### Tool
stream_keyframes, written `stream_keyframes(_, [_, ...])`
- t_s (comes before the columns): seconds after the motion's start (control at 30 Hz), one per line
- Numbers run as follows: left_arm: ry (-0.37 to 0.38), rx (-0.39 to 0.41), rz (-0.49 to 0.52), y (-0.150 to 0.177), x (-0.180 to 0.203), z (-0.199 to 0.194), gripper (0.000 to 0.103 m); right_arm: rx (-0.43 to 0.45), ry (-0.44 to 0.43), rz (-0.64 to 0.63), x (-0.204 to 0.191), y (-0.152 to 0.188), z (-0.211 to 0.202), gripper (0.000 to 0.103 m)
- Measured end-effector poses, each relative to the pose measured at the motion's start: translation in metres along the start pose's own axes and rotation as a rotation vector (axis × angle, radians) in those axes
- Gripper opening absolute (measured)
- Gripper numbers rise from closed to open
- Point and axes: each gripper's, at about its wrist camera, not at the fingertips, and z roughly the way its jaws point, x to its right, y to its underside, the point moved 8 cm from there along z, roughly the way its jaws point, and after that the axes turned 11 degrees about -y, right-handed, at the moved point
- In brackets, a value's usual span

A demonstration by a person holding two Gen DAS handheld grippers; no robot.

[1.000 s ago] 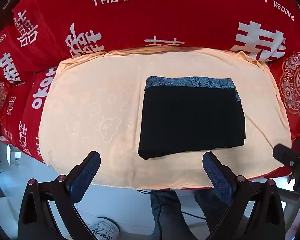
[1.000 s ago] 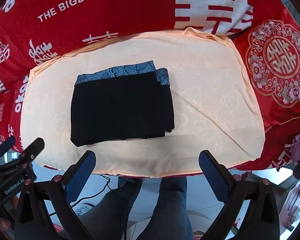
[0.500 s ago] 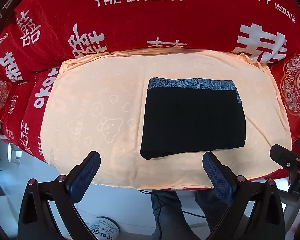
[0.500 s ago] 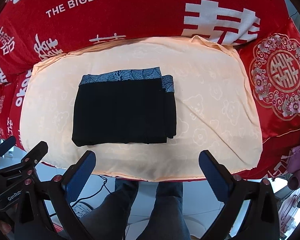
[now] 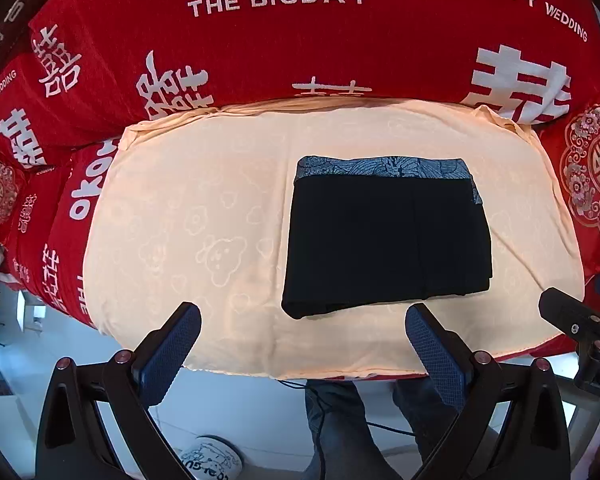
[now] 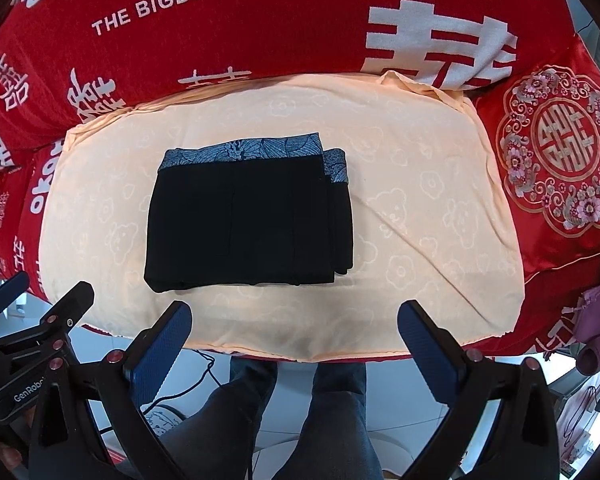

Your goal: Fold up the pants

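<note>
Here, the pants (image 5: 386, 236) lie as a compact black rectangle on the peach cloth (image 5: 188, 216), patterned blue waistband (image 5: 384, 167) at the far edge, set toward the right of the cloth in the left view and toward the left in the right view. Both tools hang back over the near edge, above the person's legs (image 6: 296, 412): the left gripper (image 5: 302, 344) is spread wide and holds nothing, and the right gripper (image 6: 294, 340) likewise gapes empty, neither touching the fabric.

By the look of it the folding is done or all but done (layers stacked, edges roughly square). If anything is left, it would be a tidy-up of the right side, which calls for a light pinch at the protruding layer and a short tuck under, without dragging the stack.

The right view shows that offset best: a lower layer juts out past the top one, with a second strip of waistband (image 6: 336, 166) exposed. The left view barely hints at it, yet it alone shows the slipper (image 5: 210, 458) on the floor
</note>
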Motion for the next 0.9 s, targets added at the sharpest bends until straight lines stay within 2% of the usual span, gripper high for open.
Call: stream_keyframes(0.9, [0.022, 0.018, 0.001, -0.001, 0.0024, -0.0062, 0.103, 0.001, 0.001, 0.01, -0.0023, 0.0066, 0.0013, 0.103])
